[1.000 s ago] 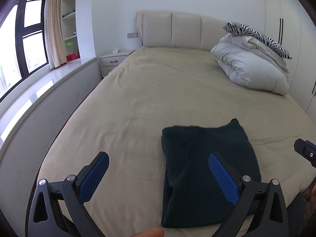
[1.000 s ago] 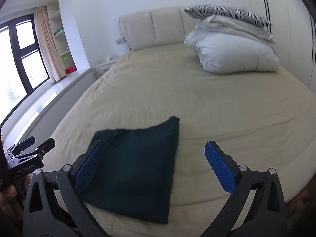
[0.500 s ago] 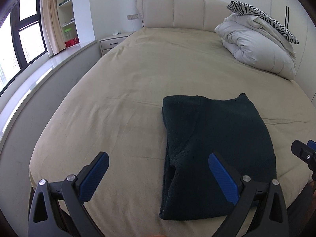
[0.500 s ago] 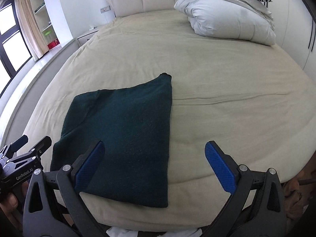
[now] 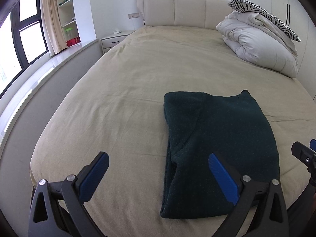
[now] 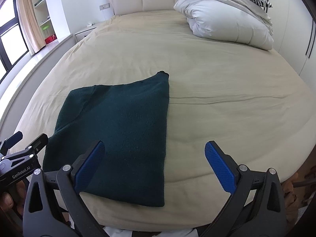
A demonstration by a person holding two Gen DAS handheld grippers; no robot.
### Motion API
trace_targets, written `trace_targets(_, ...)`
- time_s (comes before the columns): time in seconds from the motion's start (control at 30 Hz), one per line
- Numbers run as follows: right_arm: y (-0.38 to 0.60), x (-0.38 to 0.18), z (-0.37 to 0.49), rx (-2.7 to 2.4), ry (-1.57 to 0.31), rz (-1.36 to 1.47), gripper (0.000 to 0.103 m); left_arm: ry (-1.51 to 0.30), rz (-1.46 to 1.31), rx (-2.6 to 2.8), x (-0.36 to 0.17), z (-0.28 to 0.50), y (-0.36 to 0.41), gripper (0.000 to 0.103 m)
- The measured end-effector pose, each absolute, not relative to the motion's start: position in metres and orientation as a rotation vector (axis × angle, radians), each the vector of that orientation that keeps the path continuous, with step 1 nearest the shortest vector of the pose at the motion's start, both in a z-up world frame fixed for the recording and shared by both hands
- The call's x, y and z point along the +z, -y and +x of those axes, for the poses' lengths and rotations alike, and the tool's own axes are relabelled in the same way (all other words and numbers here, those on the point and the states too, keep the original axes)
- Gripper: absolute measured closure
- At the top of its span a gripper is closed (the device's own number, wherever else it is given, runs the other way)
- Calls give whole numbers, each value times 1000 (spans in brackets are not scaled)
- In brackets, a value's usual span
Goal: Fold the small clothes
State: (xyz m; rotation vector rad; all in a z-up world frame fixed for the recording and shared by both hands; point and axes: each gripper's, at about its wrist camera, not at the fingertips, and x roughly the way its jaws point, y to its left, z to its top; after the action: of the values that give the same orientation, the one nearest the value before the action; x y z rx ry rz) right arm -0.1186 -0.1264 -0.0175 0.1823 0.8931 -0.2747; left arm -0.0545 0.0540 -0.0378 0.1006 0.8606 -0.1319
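The bed (image 5: 128,90) fills both views, covered by a beige sheet with a few shallow creases. Against its headboard (image 5: 189,8), on the right side, a white duvet (image 5: 258,47) lies bundled, and a zebra-print pillow (image 5: 264,13) sits on top of the duvet. Left of the bed stands a nightstand (image 5: 114,40), with a window (image 5: 21,37) and curtain (image 5: 52,15) further left.

The sweater (image 5: 217,144), dark green, lies folded into a rough rectangle near the foot of the bed, flat on the sheet; one corner at its far edge pokes up slightly. In the right wrist view it sits left of the bed's middle (image 6: 118,134).

The left gripper (image 5: 158,175) hangs above the foot of the bed with its jaws spread wide and nothing between them; its right finger overlaps the sweater's near part. The right gripper (image 6: 154,164) is likewise spread wide and empty, its left finger over the sweater's near edge.

Against half a second ago, the sweater has not moved on the bed, and both grippers remain wide. The right wrist view has tipped up a little, showing more headboard and duvet.
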Motion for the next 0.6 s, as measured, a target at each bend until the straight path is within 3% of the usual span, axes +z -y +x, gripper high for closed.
trace_targets(0.6, 122, -22, -118, -264, -906, 170, 0, -862, 102, -131, -39, -55, -55, 0)
